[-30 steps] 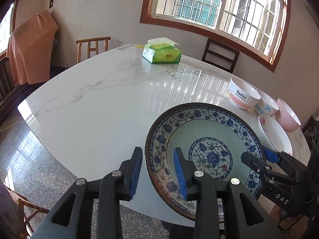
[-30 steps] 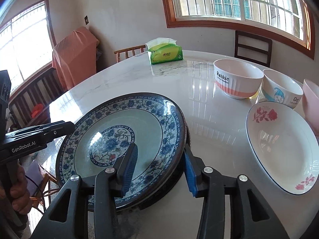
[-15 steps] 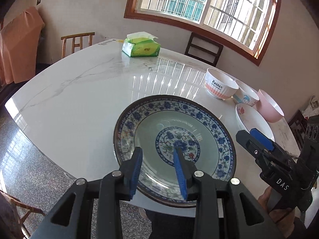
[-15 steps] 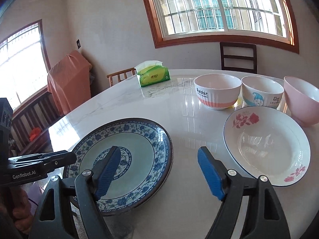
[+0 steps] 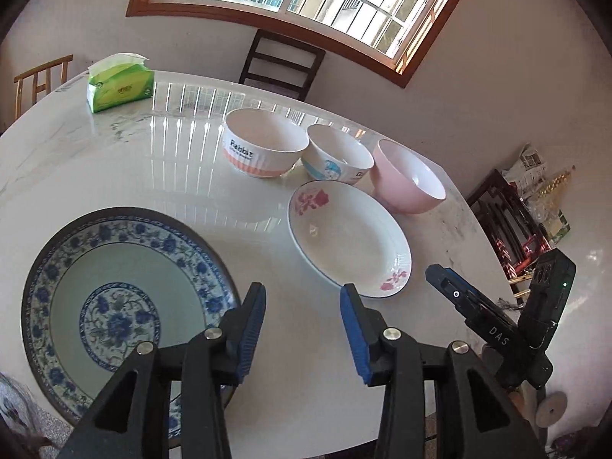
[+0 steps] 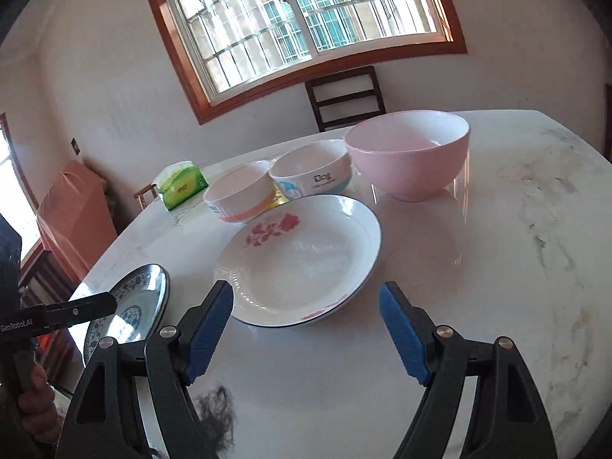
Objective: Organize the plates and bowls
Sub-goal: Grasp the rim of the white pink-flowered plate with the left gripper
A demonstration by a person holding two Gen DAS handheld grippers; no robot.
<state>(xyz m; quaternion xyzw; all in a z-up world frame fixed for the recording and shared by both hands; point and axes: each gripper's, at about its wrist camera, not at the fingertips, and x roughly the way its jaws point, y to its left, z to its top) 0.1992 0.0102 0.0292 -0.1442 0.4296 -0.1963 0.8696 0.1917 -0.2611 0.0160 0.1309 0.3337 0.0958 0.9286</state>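
Left hand-held gripper [image 5: 302, 329] hangs with its blue pads spread, nothing between them, over bare worktop [image 5: 114, 164]. The blue-patterned plate [image 5: 114, 306] lies flat just to its left at the near edge. Right hand-held gripper [image 6: 306, 329] gapes wide too, empty, right in front of the white rose plate [image 6: 302, 260]. Beyond that plate, three bowls in a row: striped bowl [image 6: 239, 197], cartoon bowl [image 6: 311, 172], pink bowl [image 6: 409, 153]. A green tissue pack [image 6: 183, 185] sits far back.

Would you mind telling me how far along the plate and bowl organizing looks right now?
Early. Blue-patterned plate lies alone near the table edge. Left gripper and right gripper are open, holding nothing. Rose plate and the three bowls sit unstacked.
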